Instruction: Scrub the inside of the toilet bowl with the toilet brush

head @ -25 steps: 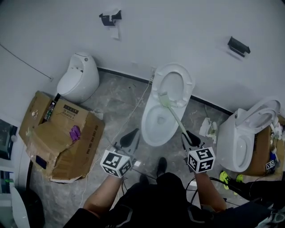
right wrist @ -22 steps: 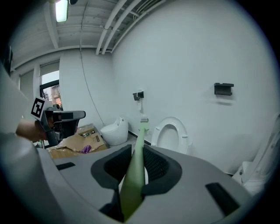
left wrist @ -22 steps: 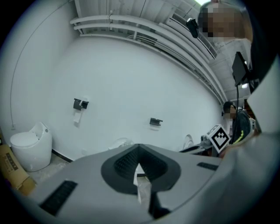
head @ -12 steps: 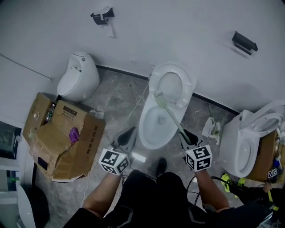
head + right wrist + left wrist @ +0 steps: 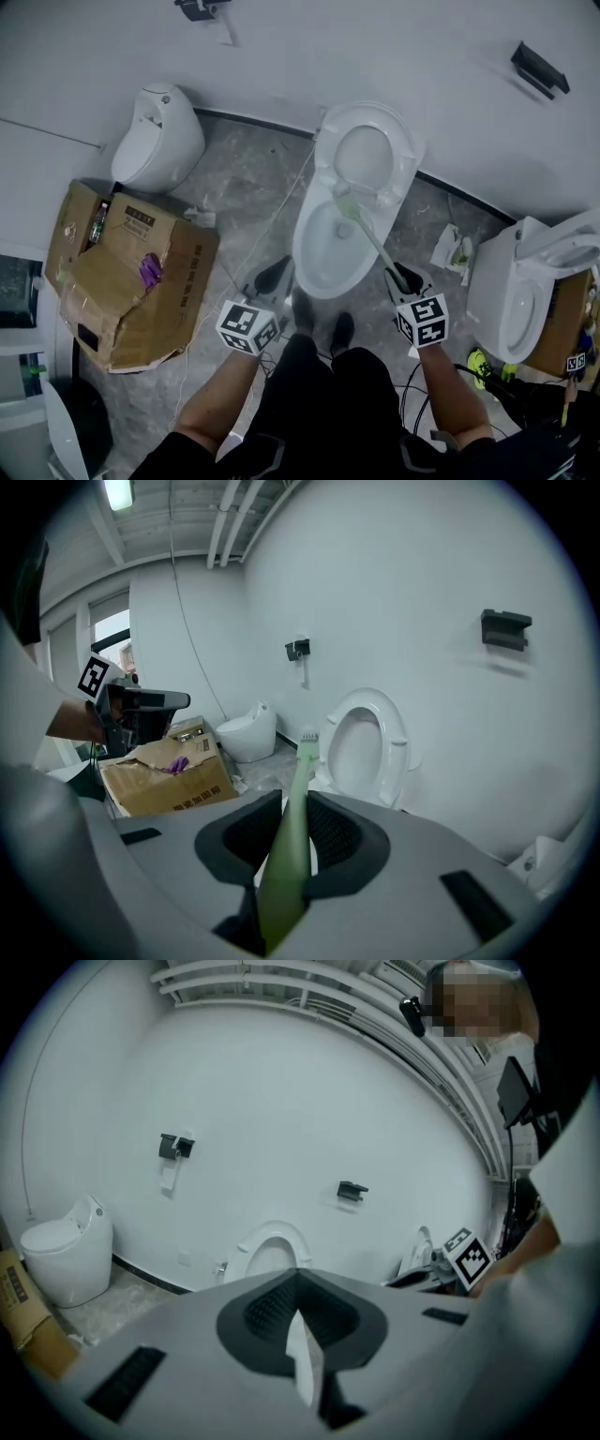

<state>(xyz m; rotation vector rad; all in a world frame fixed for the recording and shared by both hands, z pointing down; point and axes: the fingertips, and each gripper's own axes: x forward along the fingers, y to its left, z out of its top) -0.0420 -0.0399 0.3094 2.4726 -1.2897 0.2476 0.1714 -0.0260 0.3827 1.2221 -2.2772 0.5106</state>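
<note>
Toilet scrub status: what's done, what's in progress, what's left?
Done: the seat is raised, and the right gripper is shut on the green toilet brush.
In hand: the brush head sits at the rear edge of the toilet bowl, by the seat hinge.
Left: the rest of the bowl's inside; how much is scrubbed can't be told. The left gripper is shut and empty, beside the bowl.

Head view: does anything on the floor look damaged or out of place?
Yes. The brown cardboard box at left is crushed and torn open, and crumpled white scraps lie loose on the floor right of the open white toilet.
</note>
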